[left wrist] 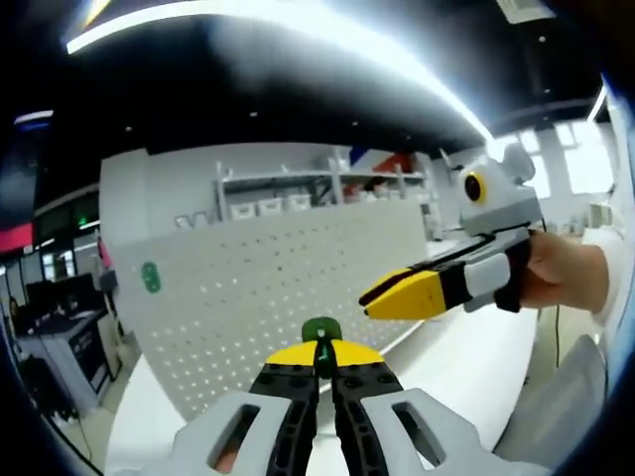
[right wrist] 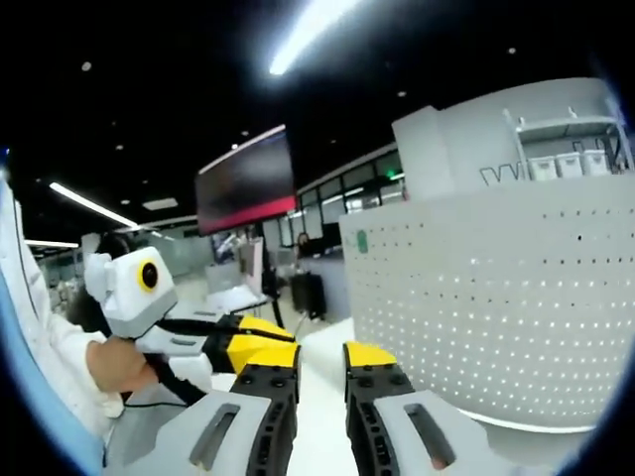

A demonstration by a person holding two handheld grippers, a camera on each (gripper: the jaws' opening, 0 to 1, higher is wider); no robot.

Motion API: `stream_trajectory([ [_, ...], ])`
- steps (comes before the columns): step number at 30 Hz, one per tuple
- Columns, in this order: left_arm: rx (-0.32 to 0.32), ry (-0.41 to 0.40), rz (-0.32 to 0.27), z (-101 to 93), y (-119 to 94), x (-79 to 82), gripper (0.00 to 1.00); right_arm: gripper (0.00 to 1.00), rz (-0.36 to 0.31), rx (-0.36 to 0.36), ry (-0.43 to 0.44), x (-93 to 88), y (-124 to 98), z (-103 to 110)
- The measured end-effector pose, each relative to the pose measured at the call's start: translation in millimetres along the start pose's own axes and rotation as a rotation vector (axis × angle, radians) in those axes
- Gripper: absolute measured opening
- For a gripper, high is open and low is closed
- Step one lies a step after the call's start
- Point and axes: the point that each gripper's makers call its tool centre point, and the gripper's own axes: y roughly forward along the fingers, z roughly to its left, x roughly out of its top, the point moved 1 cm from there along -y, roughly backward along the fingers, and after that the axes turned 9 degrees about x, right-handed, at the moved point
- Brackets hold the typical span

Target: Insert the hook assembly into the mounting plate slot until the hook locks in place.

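White perforated pegboard (left wrist: 268, 288) stands upright ahead of both grippers, a green tag (left wrist: 150, 277) on its upper left. Left gripper (left wrist: 320, 359) pinches the small green hook (left wrist: 321, 332) between its yellow tips, just before the board. Right gripper (right wrist: 319, 362) hangs spread and empty beside the board.

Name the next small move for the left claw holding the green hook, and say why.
Probably ease the left claw forward toward the white perforated pegboard panel. The small green hook piece is pinched at its tips but sits apart from the panel, in front of its holes. The open right claw holds nothing.
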Motion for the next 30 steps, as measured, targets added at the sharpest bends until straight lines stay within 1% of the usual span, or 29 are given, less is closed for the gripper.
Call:
stream_trajectory([
  [7,0.025,0.002,-0.006,14.8,6,4.3,0.03,0.27,-0.009,-0.043,-0.019,5.5,-11,-9],
  [14,0.045,0.022,-0.019,29.1,17,13.9,0.03,0.38,-0.027,-0.087,-0.047,13.5,-19,-15],
  [19,0.074,0.04,-0.037,44.7,27,25.9,0.03,0.46,-0.032,-0.12,-0.064,16.3,-24,-21],
  [24,0.104,0.056,-0.05,60.7,38,35.5,0.03,0.51,-0.039,-0.146,-0.077,19.7,-29,-26],
  [27,0.122,0.057,-0.053,68.9,43,38.3,0.03,0.53,-0.033,-0.16,-0.093,20.6,-31,-27],
  [30,0.143,0.057,-0.056,78.7,49,41.6,0.03,0.58,-0.04,-0.17,-0.1,23.9,-32,-28],
])
